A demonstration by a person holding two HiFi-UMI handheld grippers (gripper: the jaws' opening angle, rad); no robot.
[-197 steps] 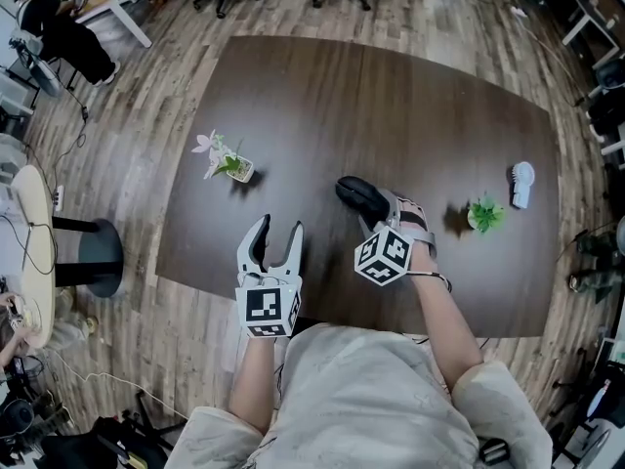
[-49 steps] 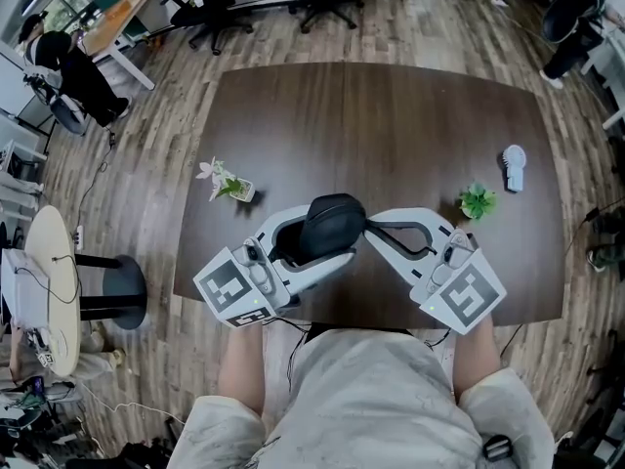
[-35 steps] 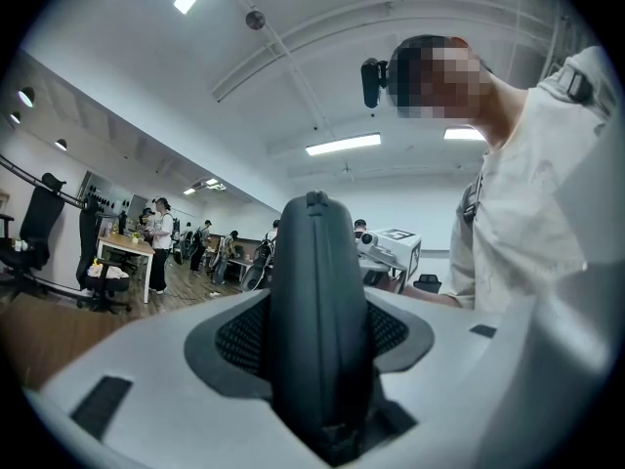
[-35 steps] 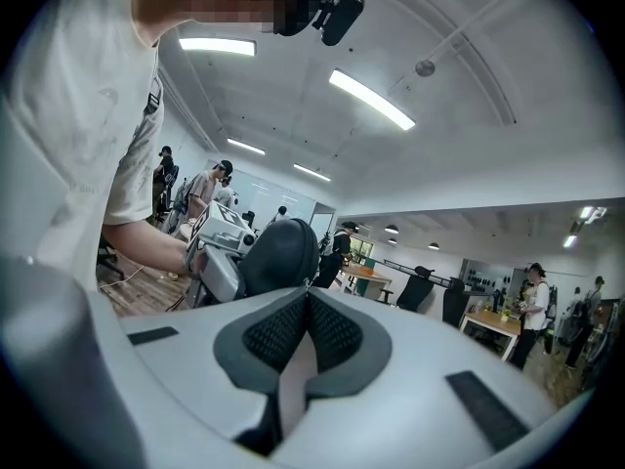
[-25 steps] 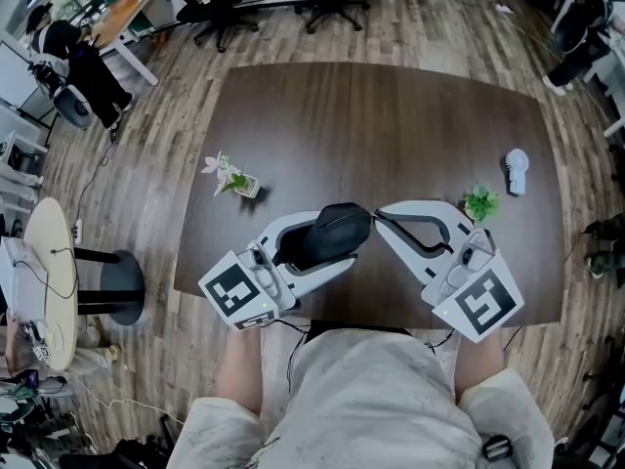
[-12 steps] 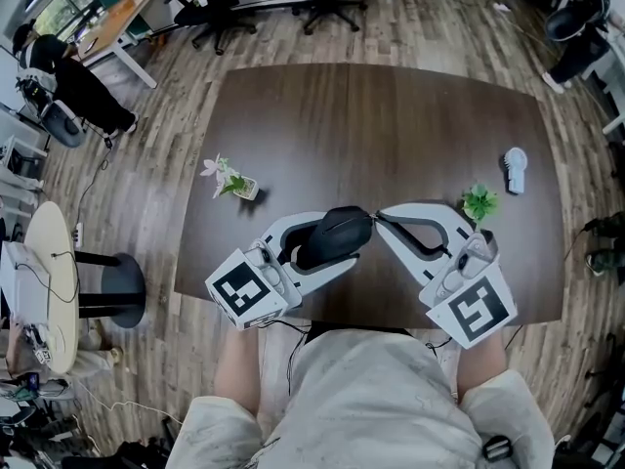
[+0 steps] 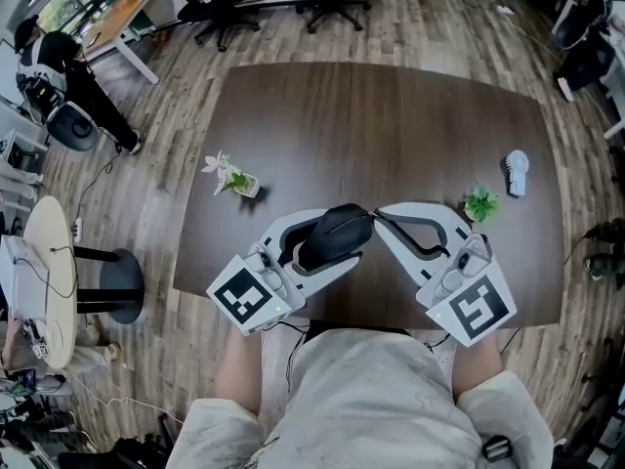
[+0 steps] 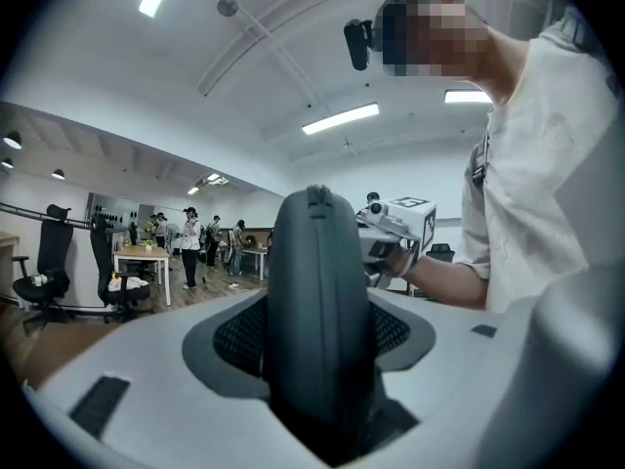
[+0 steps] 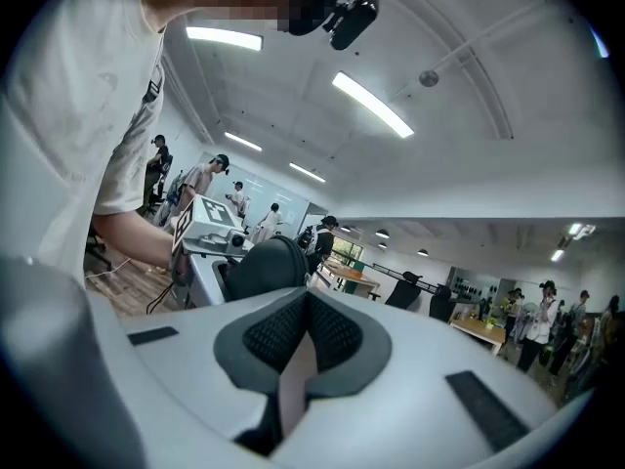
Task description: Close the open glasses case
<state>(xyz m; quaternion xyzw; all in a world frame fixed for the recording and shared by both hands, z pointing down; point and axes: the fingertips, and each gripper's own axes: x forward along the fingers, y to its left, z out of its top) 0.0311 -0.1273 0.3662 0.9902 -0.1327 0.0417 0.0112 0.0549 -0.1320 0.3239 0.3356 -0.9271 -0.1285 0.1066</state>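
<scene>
The dark grey glasses case (image 7: 335,234) hangs above the table's near edge. My left gripper (image 7: 332,239) is shut on it, one white finger along each side. In the left gripper view the case (image 8: 317,311) fills the gap between the pads with its zip seam on top. These jaws have just been opening a little with the case between them. My right gripper (image 7: 377,213) is shut, and its tip meets the case's right end. In the right gripper view the case (image 9: 266,262) shows beyond the closed right gripper (image 9: 298,350). What the tip pinches, if anything, is hidden.
On the dark wooden table (image 7: 391,115) stand a small flower pot (image 7: 229,176) at the left, a green plant (image 7: 479,204) at the right and a white object (image 7: 517,172) beyond it. Office chairs stand behind the table. A round side table (image 7: 44,281) is at the far left.
About eight seconds ago the case lay on the table by the right gripper; now it is up between the left jaws. Over the last second both grippers have stayed almost still.
</scene>
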